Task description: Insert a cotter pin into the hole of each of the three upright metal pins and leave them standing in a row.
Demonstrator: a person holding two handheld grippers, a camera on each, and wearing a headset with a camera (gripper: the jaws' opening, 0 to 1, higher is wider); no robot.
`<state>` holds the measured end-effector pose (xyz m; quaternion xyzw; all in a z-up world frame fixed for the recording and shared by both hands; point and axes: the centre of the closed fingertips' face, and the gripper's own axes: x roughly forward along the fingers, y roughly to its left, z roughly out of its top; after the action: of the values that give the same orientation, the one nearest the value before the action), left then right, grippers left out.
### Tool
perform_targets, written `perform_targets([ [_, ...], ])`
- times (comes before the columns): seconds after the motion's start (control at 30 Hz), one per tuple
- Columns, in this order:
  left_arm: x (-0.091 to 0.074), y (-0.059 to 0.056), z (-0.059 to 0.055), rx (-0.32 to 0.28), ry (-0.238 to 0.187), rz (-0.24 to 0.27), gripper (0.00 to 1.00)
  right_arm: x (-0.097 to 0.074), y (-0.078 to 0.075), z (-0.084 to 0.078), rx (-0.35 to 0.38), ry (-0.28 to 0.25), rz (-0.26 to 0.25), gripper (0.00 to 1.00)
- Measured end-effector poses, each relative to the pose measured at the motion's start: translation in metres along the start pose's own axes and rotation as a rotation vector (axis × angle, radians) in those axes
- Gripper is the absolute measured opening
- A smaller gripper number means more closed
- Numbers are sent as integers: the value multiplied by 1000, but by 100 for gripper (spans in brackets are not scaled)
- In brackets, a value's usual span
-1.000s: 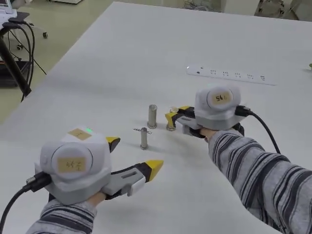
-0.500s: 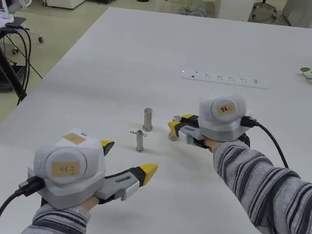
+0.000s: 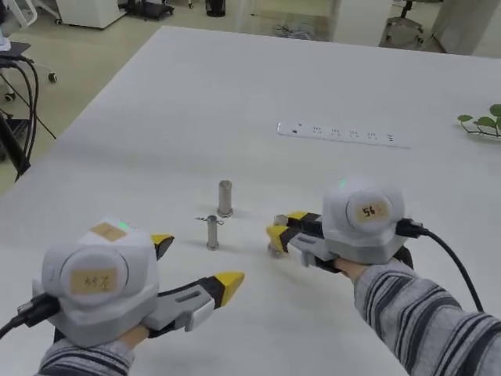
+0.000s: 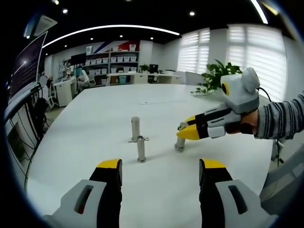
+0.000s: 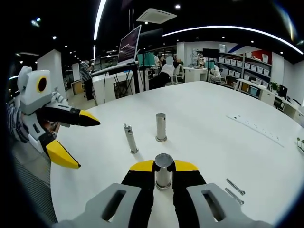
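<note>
Two metal pins stand upright mid-table: a plain pin (image 3: 225, 197) (image 4: 135, 128) (image 5: 160, 127) farther off, and a nearer pin (image 3: 212, 233) (image 4: 141, 148) (image 5: 130, 138) with a cotter pin through its top. My right gripper (image 3: 275, 235) (image 5: 163, 167) (image 4: 190, 133) is shut on the third metal pin (image 5: 163, 172) (image 4: 180, 142), right of the other two. My left gripper (image 3: 196, 261) (image 4: 160, 166) (image 5: 78, 140) stands open, nothing between its fingers, in front of the standing pins. Two loose cotter pins (image 5: 233, 190) lie on the table to the right.
A white power strip (image 3: 344, 134) lies across the table beyond the pins. A small plant (image 3: 481, 123) sits at the far right edge. The white table (image 3: 156, 117) stretches away behind; a stand with cables (image 3: 16, 94) is off its left side.
My right gripper has drawn its metal pin nearer to me and farther from the two standing pins. The head camera has tilted up, so the whole scene sits lower.
</note>
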<state>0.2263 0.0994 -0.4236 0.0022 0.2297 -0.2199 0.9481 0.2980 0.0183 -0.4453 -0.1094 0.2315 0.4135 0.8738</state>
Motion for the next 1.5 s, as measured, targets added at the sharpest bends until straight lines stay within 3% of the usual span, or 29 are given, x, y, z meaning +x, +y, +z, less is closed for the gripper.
perform_targets([
  [0.67, -9, -7, -4, 10, 4, -5, 64, -17, 28, -14, -13, 17, 28, 8],
  [1.17, -9, -9, -5, 27, 12, -8, 64, -21, 30, -20, -48, 20, 17, 9],
  [1.27, -9, -10, -7, 34, 22, -9, 65, -21, 29, -20, -21, 18, 23, 9],
  [1.5, -9, -12, -7, 35, 23, -4, 67, -27, 26, -21, -11, 18, 36, 18],
])
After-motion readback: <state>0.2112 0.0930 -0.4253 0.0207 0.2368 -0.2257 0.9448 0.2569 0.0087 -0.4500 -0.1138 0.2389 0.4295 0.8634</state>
